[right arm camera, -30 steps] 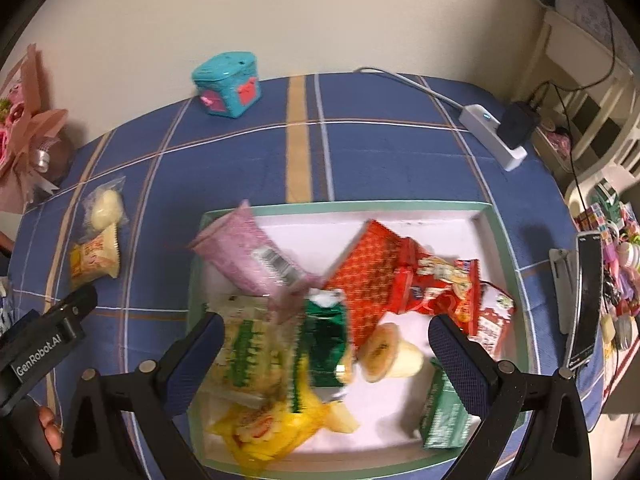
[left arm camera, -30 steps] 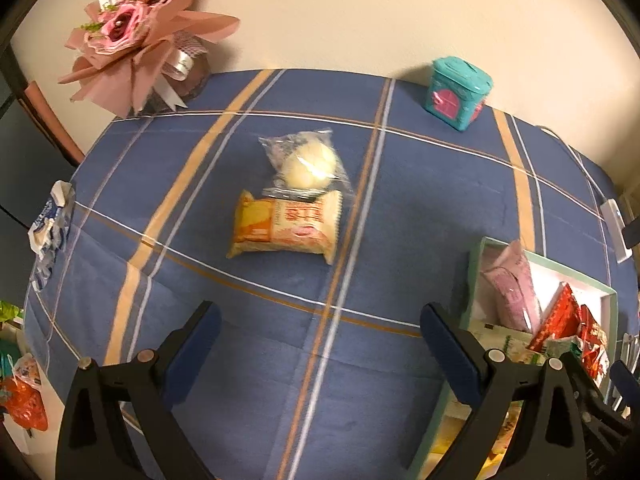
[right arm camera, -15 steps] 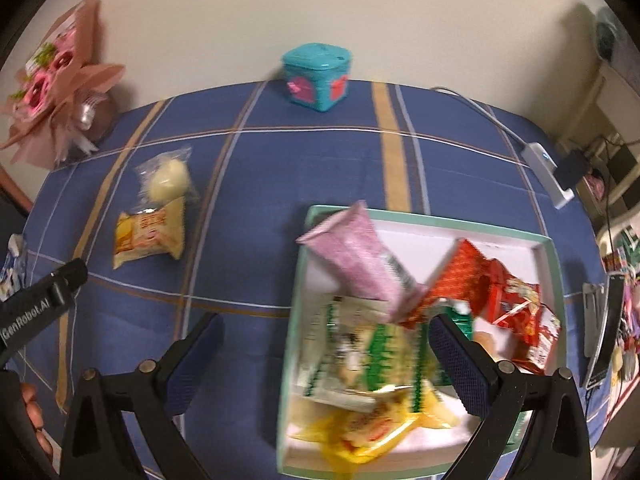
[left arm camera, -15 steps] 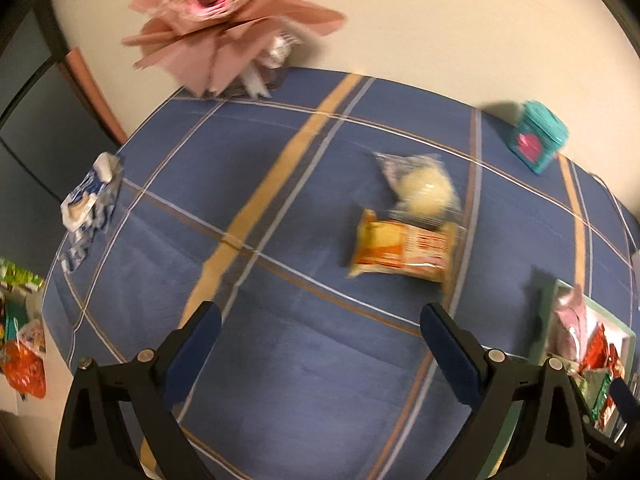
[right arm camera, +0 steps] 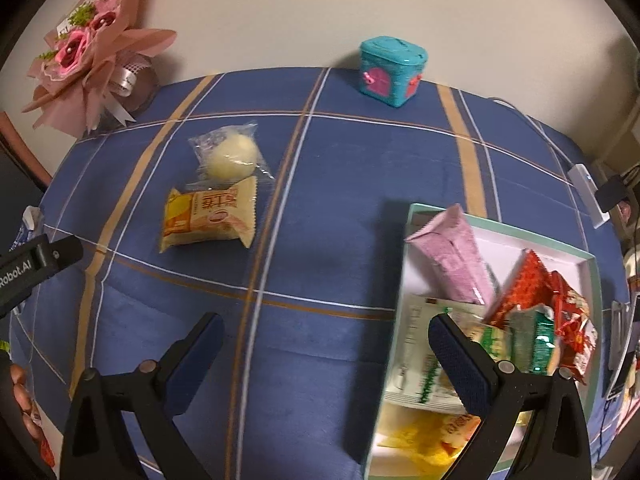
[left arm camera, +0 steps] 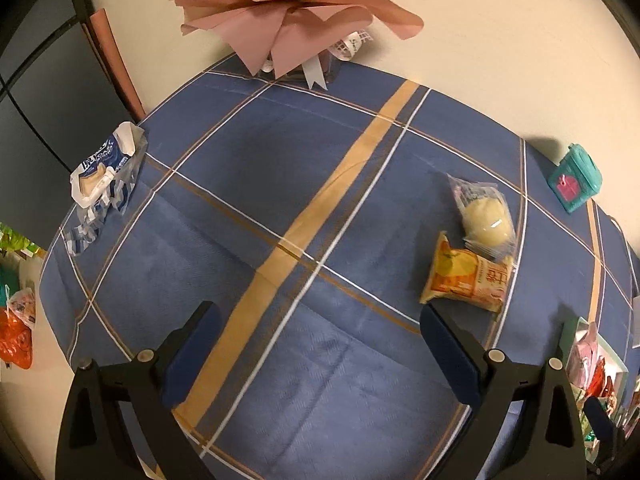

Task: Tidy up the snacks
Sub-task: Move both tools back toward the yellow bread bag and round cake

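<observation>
Left tool (left arm camera: 316,338) released, spread wide above bare blue cloth on the worktop (left arm camera: 280,184), empty. Right tool (right arm camera: 326,346) likewise released and empty, straddling the tray's (right arm camera: 404,280) near-left edge. Most snacks heaped in that tray; yellow packet (right arm camera: 208,220) and clear-bagged bun (right arm camera: 230,156) touching, left of tray. Probably next for collecting. Blue wrapper (left arm camera: 106,176) at far edge.

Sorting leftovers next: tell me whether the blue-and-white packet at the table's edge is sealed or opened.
Opened. The blue-and-white packet has its top torn, white flaps curling apart; contents cannot tell.
</observation>
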A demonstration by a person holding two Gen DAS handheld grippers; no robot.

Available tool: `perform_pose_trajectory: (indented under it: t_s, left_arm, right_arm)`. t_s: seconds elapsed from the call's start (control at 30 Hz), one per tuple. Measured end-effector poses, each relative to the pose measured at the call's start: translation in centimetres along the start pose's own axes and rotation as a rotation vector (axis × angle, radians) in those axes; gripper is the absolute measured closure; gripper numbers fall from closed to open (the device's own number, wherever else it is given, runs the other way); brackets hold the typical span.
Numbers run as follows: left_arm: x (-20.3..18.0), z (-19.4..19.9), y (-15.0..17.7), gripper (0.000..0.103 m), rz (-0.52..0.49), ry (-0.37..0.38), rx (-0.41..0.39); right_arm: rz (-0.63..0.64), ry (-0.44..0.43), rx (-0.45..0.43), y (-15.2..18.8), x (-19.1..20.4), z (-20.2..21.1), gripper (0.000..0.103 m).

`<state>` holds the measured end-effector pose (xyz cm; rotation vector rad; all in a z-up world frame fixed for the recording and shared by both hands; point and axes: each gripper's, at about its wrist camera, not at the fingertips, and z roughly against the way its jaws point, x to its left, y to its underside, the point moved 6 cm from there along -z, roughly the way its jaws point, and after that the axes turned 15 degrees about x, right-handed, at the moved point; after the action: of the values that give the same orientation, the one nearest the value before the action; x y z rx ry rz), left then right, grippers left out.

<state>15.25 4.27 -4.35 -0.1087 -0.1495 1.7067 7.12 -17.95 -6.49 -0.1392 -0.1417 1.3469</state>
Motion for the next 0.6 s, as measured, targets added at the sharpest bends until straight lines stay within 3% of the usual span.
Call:
perform_pose_trajectory:
  t_s: [0.6]
  left_arm:
    - [-4.4, -2.4, -2.9, 0.003, -0.075, 0.168, -0.011]
  right_arm:
    - [-0.043, -0.003, -0.039, -4.4, 0.3, -2.3, 0.000]
